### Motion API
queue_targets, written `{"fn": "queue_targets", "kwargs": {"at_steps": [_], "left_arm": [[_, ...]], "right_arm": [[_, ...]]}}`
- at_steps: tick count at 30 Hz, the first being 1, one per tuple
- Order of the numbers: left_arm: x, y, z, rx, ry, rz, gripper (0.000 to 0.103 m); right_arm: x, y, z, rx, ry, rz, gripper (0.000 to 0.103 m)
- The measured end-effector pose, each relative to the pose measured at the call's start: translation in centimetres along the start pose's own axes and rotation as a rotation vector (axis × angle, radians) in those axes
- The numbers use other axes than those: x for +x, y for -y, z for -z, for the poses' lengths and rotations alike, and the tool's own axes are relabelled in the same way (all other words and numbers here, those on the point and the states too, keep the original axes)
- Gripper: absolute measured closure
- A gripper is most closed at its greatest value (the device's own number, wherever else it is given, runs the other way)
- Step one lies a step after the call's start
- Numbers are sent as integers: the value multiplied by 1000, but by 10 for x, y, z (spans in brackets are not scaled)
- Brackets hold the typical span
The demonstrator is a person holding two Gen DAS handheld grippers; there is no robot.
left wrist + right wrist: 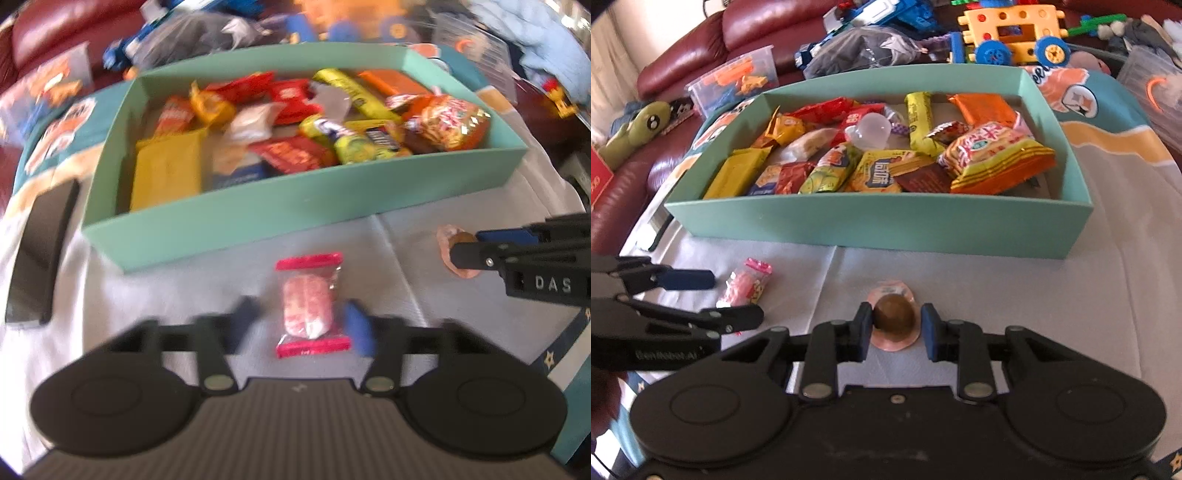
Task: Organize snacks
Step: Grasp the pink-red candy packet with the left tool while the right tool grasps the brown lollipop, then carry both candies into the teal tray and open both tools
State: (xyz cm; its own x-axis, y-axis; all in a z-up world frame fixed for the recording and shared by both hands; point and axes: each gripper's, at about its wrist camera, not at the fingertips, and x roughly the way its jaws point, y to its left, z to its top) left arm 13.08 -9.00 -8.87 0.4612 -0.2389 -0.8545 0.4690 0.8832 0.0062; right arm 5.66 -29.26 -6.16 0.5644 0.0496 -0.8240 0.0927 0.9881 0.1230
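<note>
Two loose snacks near the teal box [879,225]: my left gripper [301,319] spread astride the pink packet [308,308], right gripper [894,326] spread round the brown jelly cup [894,317] (I'd close squarely, gently).

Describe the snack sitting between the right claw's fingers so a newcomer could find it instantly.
Start at the big teal box full of snacks on the white cloth. On the cloth in front of its near wall lie two loose items. The one to find is the brown egg-shaped sweet in a round pinkish clear cup, between the open right claw; its neighbour is a pink candy packet.
</note>
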Motion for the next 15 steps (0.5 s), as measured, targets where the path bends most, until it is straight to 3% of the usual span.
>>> {"fn": "queue_targets", "kwargs": {"at_steps": [8, 15], "left_arm": [[-7, -4, 4, -61, -16, 48, 77], [-23, -5, 7, -72, 1, 36, 77]], "right_arm": [[-18, 4, 3, 10, 25, -1, 76], [-31, 2, 5, 7, 48, 3, 76]]}}
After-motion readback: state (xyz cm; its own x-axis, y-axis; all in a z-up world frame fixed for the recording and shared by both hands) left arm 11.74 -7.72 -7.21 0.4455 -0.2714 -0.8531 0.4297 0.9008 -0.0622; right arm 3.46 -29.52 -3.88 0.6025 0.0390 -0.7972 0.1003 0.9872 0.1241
